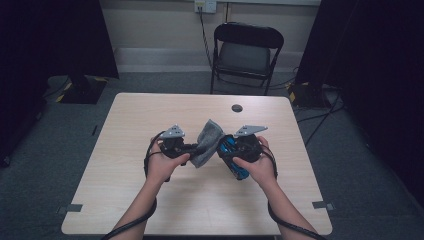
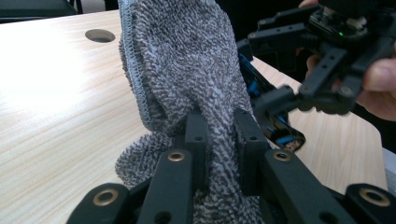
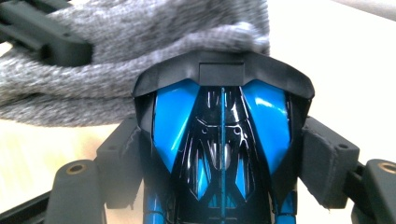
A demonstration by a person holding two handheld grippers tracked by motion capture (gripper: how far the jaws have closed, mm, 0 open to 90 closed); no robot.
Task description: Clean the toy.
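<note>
Left gripper (image 2: 219, 140) pinches the soft, limp grey cloth (image 2: 187, 70) mid-fold; right gripper (image 3: 224, 154) clamps the rigid, glossy blue toy car (image 3: 222, 135) across its flanks, mid-table.

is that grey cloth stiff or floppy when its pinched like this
Probably floppy: the grey cloth bunches and folds where the left hand-held gripper pinches it. Its looped terry pile likely grips well, not slippery. It drapes against the blue toy car, so likely light.

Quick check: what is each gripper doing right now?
Left gripper: shut on the grey cloth.
Right gripper: shut on the blue and black toy car.
</note>
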